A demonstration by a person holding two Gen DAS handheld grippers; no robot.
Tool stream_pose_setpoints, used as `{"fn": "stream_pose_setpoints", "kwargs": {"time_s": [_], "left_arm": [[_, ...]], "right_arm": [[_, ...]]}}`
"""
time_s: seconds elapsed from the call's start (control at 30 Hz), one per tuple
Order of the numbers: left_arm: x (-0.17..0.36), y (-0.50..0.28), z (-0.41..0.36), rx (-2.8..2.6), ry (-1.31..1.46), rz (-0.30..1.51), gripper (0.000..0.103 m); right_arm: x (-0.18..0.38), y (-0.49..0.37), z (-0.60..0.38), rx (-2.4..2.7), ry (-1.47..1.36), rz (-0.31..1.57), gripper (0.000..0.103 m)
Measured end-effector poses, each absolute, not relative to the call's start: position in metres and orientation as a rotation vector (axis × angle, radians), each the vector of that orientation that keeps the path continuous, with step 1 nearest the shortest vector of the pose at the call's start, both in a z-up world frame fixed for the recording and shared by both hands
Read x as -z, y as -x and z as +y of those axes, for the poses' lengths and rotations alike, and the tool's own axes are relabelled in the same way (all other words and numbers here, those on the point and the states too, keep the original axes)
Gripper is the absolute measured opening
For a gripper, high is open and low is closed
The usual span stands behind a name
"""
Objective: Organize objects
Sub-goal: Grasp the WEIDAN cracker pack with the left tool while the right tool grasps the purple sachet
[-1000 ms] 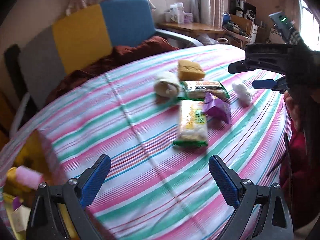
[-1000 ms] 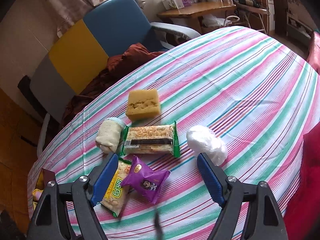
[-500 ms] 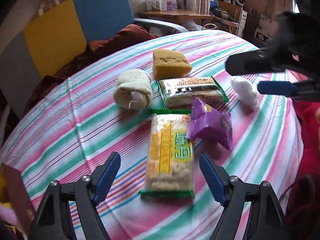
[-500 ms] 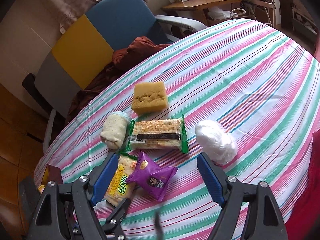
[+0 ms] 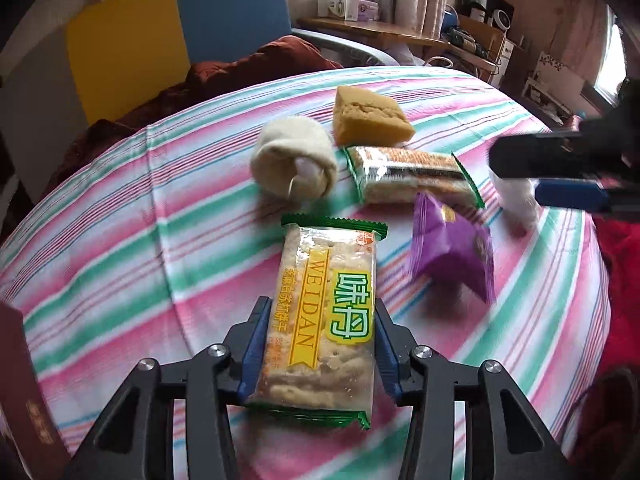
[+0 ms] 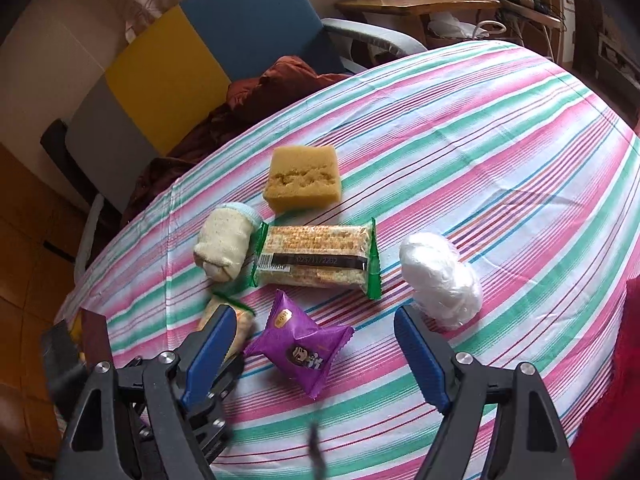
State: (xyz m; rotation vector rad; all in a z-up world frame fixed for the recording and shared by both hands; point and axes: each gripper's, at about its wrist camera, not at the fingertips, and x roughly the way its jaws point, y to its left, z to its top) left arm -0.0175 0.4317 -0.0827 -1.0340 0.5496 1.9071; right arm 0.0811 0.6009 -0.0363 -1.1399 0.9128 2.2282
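On the striped tablecloth (image 6: 460, 152) the snacks sit bunched together: a yellow sponge cake (image 6: 303, 178) at the far side, a rolled cream sock (image 6: 224, 245) just beside a green-edged cracker bar (image 6: 316, 258), a purple snack pouch (image 6: 302, 350) nearer the grippers, and a white plastic bundle (image 6: 440, 278) off to the right, apart from the pouch. Behind the table stands a blue, yellow and grey chair (image 6: 192, 68) with a rust-red blanket (image 6: 256, 100) heaped on it, and a wooden desk (image 6: 420, 2) cluttered with boxes further back. A dark red box (image 5: 24, 400) pokes in at the left edge of the table. The left gripper (image 5: 318, 346) is low over the cloth, its blue pads pressed against both long sides of the WEIDAN cracker pack (image 5: 326, 312), which lies lengthwise between them with its far end pointing toward the sock. The pouch sits just to the right of that pack, close but not clearly touching. The right gripper (image 6: 316, 354) hovers above the pouch with its fingers spread wide, one on either side of it, neither touching it; from the left camera it reaches in from the right, in front of the white bundle.
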Motion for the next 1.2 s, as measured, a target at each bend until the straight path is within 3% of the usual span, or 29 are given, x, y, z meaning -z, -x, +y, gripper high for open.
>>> {"fn": "stream_pose_setpoints", "kwargs": {"time_s": [0.77,1.2], "left_arm": [[0.086,-0.020,0.360,-1.960,0.931,0.454,0.049],[0.084,-0.020,0.362,-1.958,0.930,0.447,0.049]], "right_arm": [[0.057,-0.046,0.558,-2.247,1.376,0.520,0.082],[0.066,-0.029,0.532,-2.257,1.431,0.133,0.082]]}}
